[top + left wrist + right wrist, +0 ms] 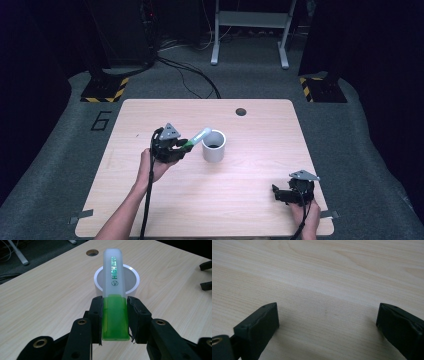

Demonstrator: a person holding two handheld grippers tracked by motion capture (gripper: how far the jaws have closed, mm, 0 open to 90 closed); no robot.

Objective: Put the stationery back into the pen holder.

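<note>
Left forearm enters from the bottom edge, angled up and rightward; the hand wraps the left gripper [176, 146] from behind, lifted above the table, jaws pointing right and slightly away, clamped tight on what they hold. Right hand low at the near right edge, holding the right gripper [276, 194] near the tabletop, jaws spread wide, pointing left.

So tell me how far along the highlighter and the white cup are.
Done: the left gripper has the green highlighter clamped by its green end, off the table, tilted toward the white cup.
In hand: its frosted end sits over the cup's near rim, not yet inside.
Left: probably lowering it into the cup and letting go. The right gripper rests open over bare wood, holding nothing.
</note>
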